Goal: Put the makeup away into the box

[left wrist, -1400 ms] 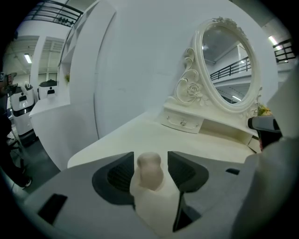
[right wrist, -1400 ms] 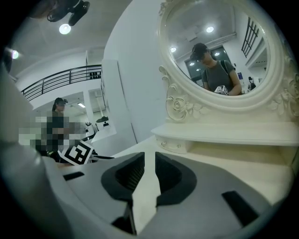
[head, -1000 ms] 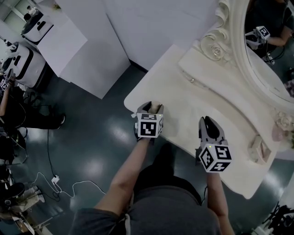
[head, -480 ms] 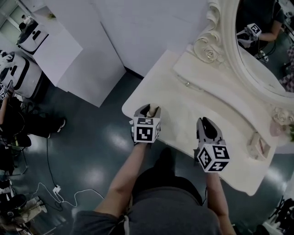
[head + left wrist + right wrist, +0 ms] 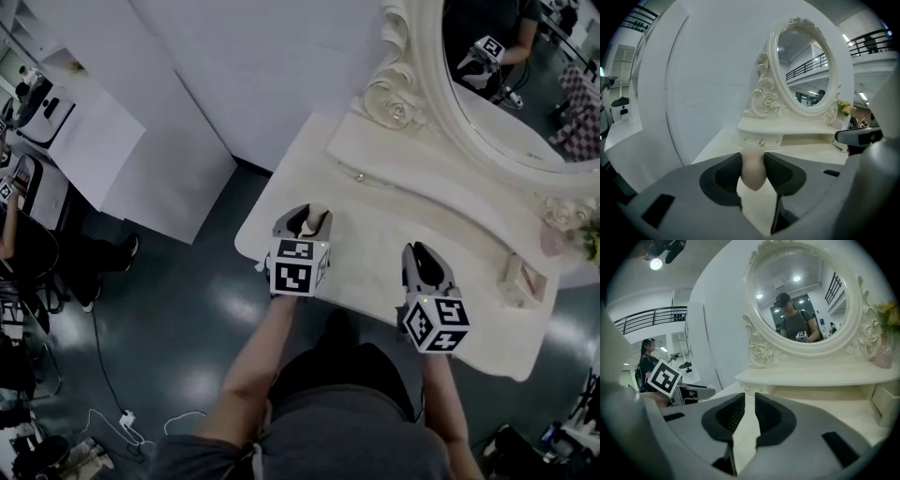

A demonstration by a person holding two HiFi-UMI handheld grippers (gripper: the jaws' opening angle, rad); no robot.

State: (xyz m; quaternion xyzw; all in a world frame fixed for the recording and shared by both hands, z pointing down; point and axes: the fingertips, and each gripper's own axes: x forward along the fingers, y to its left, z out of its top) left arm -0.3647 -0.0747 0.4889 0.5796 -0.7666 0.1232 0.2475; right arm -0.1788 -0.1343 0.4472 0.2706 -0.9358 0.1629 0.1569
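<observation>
Left gripper (image 5: 305, 217) closing on a beige, egg-shaped sponge (image 5: 753, 171): the pads are pressing on its two sides, its rounded end is showing between them, and it is appearing to hang clear of the worktop (image 5: 403, 225). Against the frame one second earlier, the jaws are standing narrower and the gripper is sitting higher over the worktop's near left corner; the sponge is lying between the jaws in both frames. This change is reading as a finished pick: the sponge is secured and lifted, so carriage and release are what is remaining. Right gripper (image 5: 749, 408): jaws drawn almost together with nothing between them, hovering over the worktop's near edge, to the right of the left gripper, and differing little in place from the earlier frame. Box (image 5: 521, 278): lying open near the worktop's right end, well apart from the sponge and beyond the right gripper; its contents are too small to tell. Mirror (image 5: 506, 84): standing at the back of the worktop, reflecting the person. The next move is probably calling for a sweep rightward past the right gripper, with pressure kept light, since the sponge is likely soft and yielding.
</observation>
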